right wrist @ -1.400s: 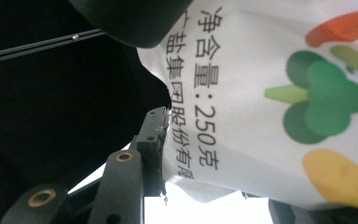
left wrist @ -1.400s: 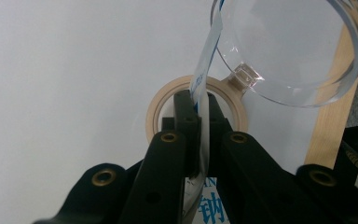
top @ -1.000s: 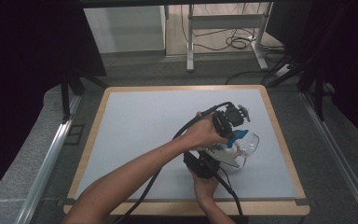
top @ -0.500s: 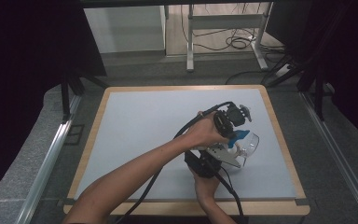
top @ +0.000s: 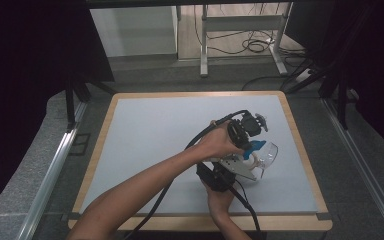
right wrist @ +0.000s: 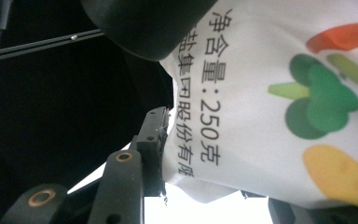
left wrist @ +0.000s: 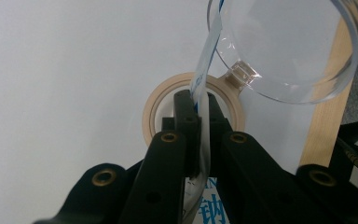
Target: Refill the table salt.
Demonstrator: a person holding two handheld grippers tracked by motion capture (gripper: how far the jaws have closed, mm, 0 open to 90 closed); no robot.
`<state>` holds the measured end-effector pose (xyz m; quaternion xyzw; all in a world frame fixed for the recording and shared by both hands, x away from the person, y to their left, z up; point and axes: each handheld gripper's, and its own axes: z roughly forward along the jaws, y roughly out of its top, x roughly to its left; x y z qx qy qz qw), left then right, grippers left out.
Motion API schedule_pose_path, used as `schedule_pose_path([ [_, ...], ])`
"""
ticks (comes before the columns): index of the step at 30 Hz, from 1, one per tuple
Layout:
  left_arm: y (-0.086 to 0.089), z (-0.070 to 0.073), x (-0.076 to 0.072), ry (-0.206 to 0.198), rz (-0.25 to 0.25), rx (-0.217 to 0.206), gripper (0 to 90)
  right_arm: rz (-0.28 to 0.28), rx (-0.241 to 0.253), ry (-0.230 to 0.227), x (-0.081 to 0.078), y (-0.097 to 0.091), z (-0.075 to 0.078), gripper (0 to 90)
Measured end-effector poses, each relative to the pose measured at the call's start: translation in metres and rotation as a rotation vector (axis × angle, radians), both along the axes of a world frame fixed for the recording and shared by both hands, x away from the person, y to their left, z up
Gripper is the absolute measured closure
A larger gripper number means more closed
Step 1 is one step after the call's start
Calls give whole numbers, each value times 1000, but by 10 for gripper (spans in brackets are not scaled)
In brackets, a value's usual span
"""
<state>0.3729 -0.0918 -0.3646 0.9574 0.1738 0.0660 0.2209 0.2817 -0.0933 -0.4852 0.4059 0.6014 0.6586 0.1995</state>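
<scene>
A white printed bag (right wrist: 270,107) with coloured vegetable pictures and black lettering hangs between my two grippers. My left gripper (left wrist: 198,100) is shut on the bag's thin blue-and-white edge (left wrist: 204,70), just beside the rim of a clear bowl (left wrist: 289,42). In the high view the left gripper (top: 251,144) is above the clear bowl (top: 269,156) near the board's right side. My right gripper (right wrist: 223,163) is shut on the bag's other end, one black jaw pressed flat against it. The right gripper (top: 228,169) is on the near side of the white bag (top: 236,166).
A beige ring (left wrist: 156,105) lies on the pale mat (top: 170,135) under the left jaws, beside the bowl. The wood-framed board's right edge (top: 300,150) runs close to the bowl. Black cables (top: 245,200) trail toward the person. Dark curtains and table legs stand beyond.
</scene>
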Motion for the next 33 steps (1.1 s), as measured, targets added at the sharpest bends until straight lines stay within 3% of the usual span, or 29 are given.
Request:
schedule_pose_path([
  [16,1,0,1,8,2,-13,899,-2,3,0,-1,0,0,605],
  [33,9,-7,5,7,9,-82,898,1,-30,30,4,-2,-9,595],
])
